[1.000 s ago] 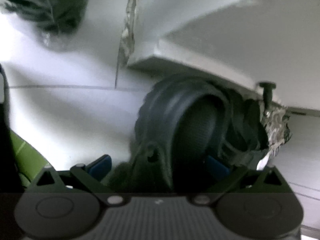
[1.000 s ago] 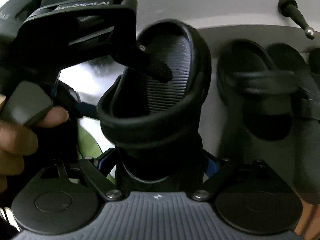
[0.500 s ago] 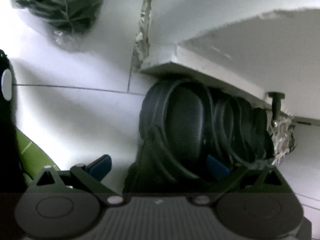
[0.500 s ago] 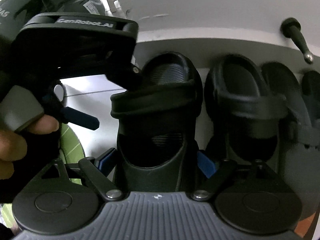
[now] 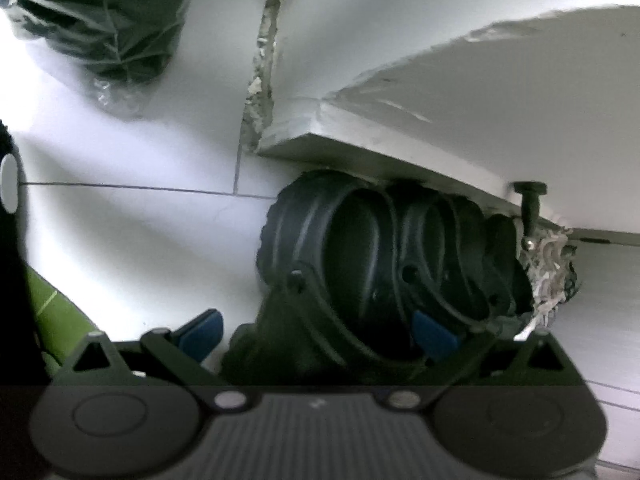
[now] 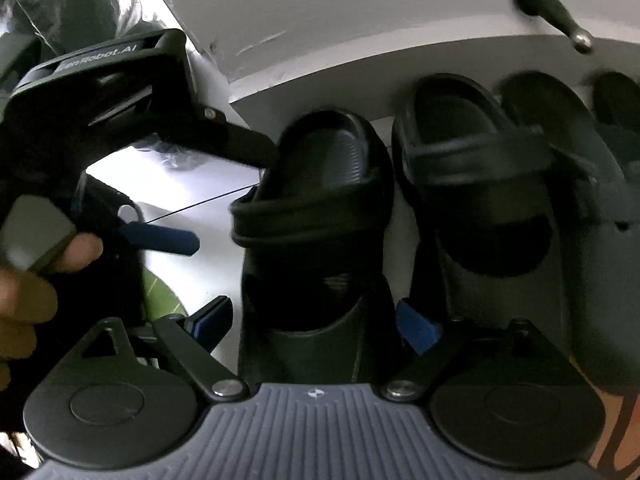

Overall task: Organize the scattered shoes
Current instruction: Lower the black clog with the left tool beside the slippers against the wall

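A black clog (image 6: 316, 216) sits on the pale tiled floor (image 5: 132, 240) at the left end of a row of dark shoes, toe tucked beneath the overhanging white cabinet edge (image 6: 400, 68) so the line stays neat and out of the walkway. Just beside it on the right lies a matching clog (image 6: 476, 184), and past that more dark footwear (image 6: 560, 120) fades into shadow. The right claw (image 6: 316, 324) straddles the heel of the end clog, its blue pads set to either side; the left pad looks clear of the shoe while the right one is close against it, so the claw seems loosened rather than clamped — I judge the shoe is resting on the floor by its own weight. The left claw (image 5: 316, 334) comes in from the shoe's outer flank; one of its fingers (image 6: 224, 140) reaches the upper rim of the clog, likely to steady or nudge it square with its neighbour, while its blue pad (image 6: 160, 238) hangs well apart from the shoe, so that claw is wide open and holding nothing. A knob (image 5: 530, 204) juts from the cabinet above the row, and a bagged dark bundle (image 5: 104, 28) lies further off. Placement looks nearly finished; what remains is backing both claws away without dragging the clog out of line.
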A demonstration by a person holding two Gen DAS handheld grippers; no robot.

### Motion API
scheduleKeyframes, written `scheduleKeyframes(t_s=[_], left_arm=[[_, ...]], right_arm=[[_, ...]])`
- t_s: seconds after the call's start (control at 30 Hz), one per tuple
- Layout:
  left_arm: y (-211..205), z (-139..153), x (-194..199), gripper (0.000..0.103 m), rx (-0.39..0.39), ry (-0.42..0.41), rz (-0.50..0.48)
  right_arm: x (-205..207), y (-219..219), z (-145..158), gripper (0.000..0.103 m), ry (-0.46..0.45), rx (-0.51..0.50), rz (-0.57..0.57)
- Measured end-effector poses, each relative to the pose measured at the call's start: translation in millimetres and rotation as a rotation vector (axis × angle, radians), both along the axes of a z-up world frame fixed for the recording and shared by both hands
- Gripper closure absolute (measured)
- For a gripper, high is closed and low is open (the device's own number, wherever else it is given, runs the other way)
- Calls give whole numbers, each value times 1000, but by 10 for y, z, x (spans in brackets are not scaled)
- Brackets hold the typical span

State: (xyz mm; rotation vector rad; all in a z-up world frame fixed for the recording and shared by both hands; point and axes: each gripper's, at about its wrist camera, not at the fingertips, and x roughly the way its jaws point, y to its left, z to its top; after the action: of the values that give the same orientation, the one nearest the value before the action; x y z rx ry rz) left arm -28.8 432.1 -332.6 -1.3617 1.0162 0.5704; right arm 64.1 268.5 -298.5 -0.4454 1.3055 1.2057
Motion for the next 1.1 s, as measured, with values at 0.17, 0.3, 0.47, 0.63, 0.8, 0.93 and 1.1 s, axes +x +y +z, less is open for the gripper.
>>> scheduleKeyframes(t_s=[0.17, 0.3, 0.47, 0.63, 0.8, 0.93, 1.1], left_arm=[[-87, 16, -29, 1, -24, 1, -14], [-104, -9, -29, 1, -52, 8, -18], [-42, 10, -53, 1, -34, -2, -12], [-45, -9, -87, 1, -40, -2, -17], [-87, 96, -130, 1, -22, -36, 9], [-113, 251, -172, 1, 16, -71, 19], [-159, 358, -191, 1, 20, -94, 3]], right_arm=[[-73, -55, 25, 36, -52, -42, 77], [-58, 36, -112, 39, -90, -43, 80], [-9, 48, -64, 41, -107, -25, 53], [43, 34, -63, 41, -98, -20, 30], [60, -37, -15, 40, -54, -17, -9], [22, -70, 85, 36, -37, 11, 2], [-28, -112, 182, 33, -72, 13, 15]])
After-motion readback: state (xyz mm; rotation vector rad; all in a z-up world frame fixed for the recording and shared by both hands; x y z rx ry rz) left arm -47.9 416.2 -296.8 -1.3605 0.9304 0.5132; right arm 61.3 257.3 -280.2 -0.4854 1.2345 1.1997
